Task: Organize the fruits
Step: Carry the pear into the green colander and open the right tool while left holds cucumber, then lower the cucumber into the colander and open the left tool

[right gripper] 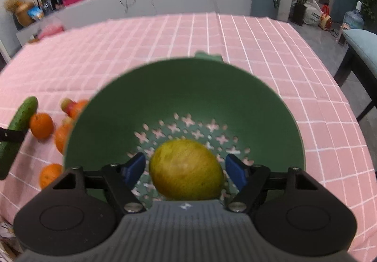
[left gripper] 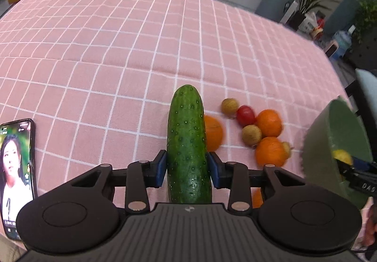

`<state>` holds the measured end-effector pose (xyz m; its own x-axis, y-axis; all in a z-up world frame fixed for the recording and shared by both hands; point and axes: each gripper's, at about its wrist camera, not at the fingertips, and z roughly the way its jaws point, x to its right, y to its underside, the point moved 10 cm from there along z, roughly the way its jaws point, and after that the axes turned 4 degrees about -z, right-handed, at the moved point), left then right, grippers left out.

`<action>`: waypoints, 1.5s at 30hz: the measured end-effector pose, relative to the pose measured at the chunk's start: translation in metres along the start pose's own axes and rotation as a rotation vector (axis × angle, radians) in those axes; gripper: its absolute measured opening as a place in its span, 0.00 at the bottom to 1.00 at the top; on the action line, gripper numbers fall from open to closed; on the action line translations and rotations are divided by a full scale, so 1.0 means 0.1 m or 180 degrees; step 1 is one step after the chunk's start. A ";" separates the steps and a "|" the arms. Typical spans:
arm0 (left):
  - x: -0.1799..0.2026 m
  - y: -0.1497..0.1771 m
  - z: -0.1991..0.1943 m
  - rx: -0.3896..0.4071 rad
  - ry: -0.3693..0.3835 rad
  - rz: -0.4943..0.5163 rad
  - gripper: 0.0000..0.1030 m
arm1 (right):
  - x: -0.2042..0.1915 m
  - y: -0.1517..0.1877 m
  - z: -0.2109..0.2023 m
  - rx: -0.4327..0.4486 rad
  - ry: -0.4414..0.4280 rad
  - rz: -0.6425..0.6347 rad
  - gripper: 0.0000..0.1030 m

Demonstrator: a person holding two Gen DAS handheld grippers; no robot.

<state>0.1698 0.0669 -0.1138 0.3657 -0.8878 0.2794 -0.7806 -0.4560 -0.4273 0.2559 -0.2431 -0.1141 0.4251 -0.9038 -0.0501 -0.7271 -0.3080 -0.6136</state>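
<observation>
- While most of the fruit lies loose on the pink checked tablecloth (left gripper: 117, 50), only one piece is seen inside the green colander (right gripper: 183, 87): a yellow-green lemon (right gripper: 186, 170) resting on its perforated bottom.
- The right gripper (right gripper: 185, 171) is held over the colander with its blue pads standing clear on either side of the lemon; a gap shows on both sides, so nothing is gripped, and the lemon is judged to be already delivered.
- The left gripper (left gripper: 187, 169) is closed on the cucumber (left gripper: 187, 144), pads pressed against its flanks near the lower end, the long body pointing away from the camera above the cloth.
- Left of the colander, four oranges (left gripper: 269, 123) are counted between the two views, with a cherry tomato (left gripper: 245, 115) and three small tan round fruits (left gripper: 229, 105) clustered beside them.
- A phone (left gripper: 16, 167) lies near the cloth's left edge, apart from the produce.
- By this reading the task is judged early: one item placed, one in hand, the cluster untouched.
</observation>
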 end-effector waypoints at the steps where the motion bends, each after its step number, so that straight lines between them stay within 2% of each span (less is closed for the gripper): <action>1: 0.04 -0.01 -0.05 0.0015 0.0032 -0.0030 0.40 | 0.00 -0.02 -0.04 0.0058 -0.0010 0.0003 0.80; 2: 0.08 -0.02 -0.10 0.0028 0.0074 -0.0065 0.40 | 0.01 -0.03 -0.07 0.0107 0.0023 0.0003 0.85; 6: 0.41 -0.10 -0.34 0.0112 0.0325 -0.0093 0.40 | 0.09 -0.08 -0.18 0.0303 0.0003 0.0165 0.85; 10: 0.91 -0.17 -0.51 0.0251 0.0558 0.0082 0.40 | 0.24 -0.15 -0.31 0.0548 -0.0031 0.0438 0.82; 12: 1.16 -0.20 -0.54 0.0298 0.0668 0.0152 0.40 | 0.30 -0.15 -0.33 0.0581 -0.0028 0.0519 0.74; 14: 1.41 -0.21 -0.53 0.0323 0.0793 0.0207 0.40 | 0.34 -0.14 -0.32 0.0582 -0.0002 0.0538 0.58; 17: 1.74 -0.21 -0.40 0.0295 0.0881 0.0255 0.40 | 0.36 -0.14 -0.31 0.0583 -0.0066 0.0594 0.48; 20: 1.96 -0.19 -0.18 0.0206 0.0870 0.0285 0.40 | 0.35 -0.14 -0.27 0.0570 -0.0108 0.0587 0.45; 26: 2.16 -0.03 0.19 0.0025 0.0624 0.0423 0.40 | 0.29 -0.10 -0.21 0.0482 -0.0189 0.0455 0.39; 30: 2.17 0.09 0.30 -0.0078 0.0501 0.0502 0.40 | 0.25 -0.09 -0.17 0.0443 -0.0184 0.0371 0.39; 38: 2.13 0.21 0.47 -0.0308 0.0409 0.0446 0.40 | 0.26 -0.08 -0.12 0.0430 -0.0221 0.0351 0.39; 45: 2.16 0.23 0.49 -0.0323 0.0349 0.0633 0.40 | 0.25 -0.09 -0.11 0.0434 -0.0233 0.0329 0.40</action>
<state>0.2553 -0.1384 -0.1053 0.1468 -0.9449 0.2925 -0.8806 -0.2596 -0.3964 0.2670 -0.2663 -0.1016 0.3937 -0.9029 -0.1725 -0.6911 -0.1670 -0.7032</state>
